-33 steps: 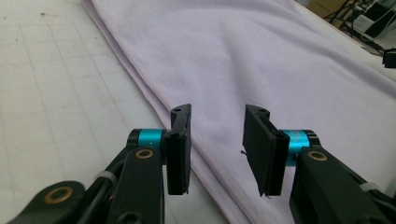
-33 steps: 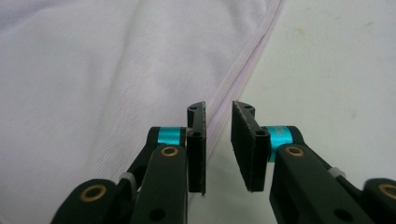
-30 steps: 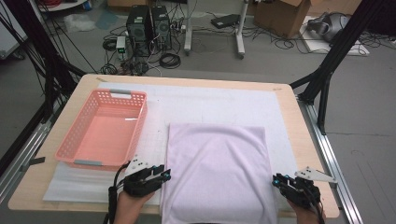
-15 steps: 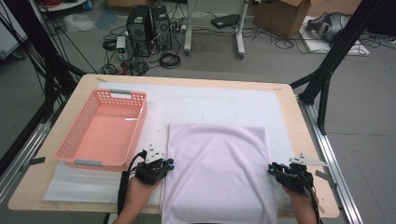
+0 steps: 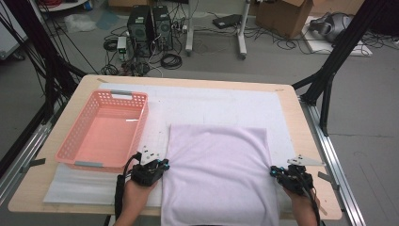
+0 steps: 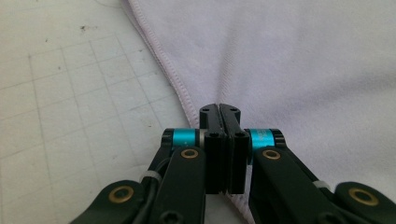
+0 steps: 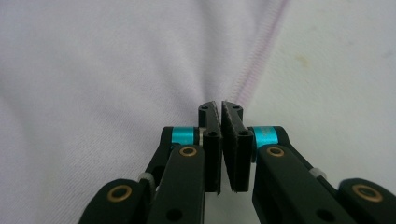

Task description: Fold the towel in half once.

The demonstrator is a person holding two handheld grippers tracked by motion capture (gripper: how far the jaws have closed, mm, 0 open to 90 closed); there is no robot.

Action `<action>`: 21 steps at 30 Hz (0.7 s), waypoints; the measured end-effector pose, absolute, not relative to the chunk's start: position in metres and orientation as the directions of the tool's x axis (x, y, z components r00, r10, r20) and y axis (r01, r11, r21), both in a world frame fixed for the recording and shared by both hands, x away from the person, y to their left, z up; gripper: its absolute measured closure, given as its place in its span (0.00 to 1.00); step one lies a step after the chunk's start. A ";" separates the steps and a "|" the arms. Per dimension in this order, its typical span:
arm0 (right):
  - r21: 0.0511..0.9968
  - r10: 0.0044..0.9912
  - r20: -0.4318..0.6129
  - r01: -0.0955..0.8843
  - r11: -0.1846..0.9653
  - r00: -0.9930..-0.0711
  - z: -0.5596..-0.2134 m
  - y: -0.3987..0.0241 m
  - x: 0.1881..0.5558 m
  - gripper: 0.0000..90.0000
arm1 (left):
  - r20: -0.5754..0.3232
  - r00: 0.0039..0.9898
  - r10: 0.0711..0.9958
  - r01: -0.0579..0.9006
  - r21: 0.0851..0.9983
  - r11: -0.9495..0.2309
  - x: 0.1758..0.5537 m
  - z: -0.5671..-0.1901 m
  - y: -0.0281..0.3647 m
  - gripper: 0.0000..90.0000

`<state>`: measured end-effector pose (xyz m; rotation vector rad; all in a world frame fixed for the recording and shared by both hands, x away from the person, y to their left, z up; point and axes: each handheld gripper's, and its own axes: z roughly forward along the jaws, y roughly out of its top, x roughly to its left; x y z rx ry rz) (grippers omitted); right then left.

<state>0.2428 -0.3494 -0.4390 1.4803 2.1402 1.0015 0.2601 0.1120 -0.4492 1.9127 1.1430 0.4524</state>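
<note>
A pale lilac towel point(image 5: 216, 174) lies flat on a white gridded mat point(image 5: 211, 103), and its near end hangs over the table's front edge. My left gripper point(image 5: 162, 165) is at the towel's left hem. In the left gripper view its jaws point(image 6: 219, 108) are pressed together on the hem, and the towel point(image 6: 299, 60) puckers toward them. My right gripper point(image 5: 275, 172) is at the right hem. In the right gripper view its jaws point(image 7: 220, 105) pinch the edge with a sliver of gap at the tips, and the towel point(image 7: 102, 70) is creased toward them.
A pink plastic basket point(image 5: 136, 101), with nothing in it, stands on the left half of the table beside the left gripper. The wooden table edge point(image 5: 301, 122) runs close to the right gripper. Black frame legs, computers and cables stand on the floor beyond the table.
Both grippers have moved inward and a little forward, from beside the towel onto its left and right hems, and now sit closed on them.
</note>
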 end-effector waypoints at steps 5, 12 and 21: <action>0.708 0.918 0.092 0.674 0.212 -0.385 -0.435 -0.350 0.240 0.80 | -0.137 0.548 0.825 0.535 0.816 -0.220 0.265 -0.445 0.110 0.87; 0.786 0.918 0.101 0.597 0.163 -0.383 -0.425 -0.362 0.268 0.67 | -0.203 0.577 0.791 0.518 0.840 -0.162 0.300 -0.434 0.103 0.62; 0.765 0.929 0.127 0.631 0.131 -0.348 -0.438 -0.358 0.348 0.48 | -0.195 0.518 0.833 0.542 0.828 -0.144 0.350 -0.433 0.094 0.59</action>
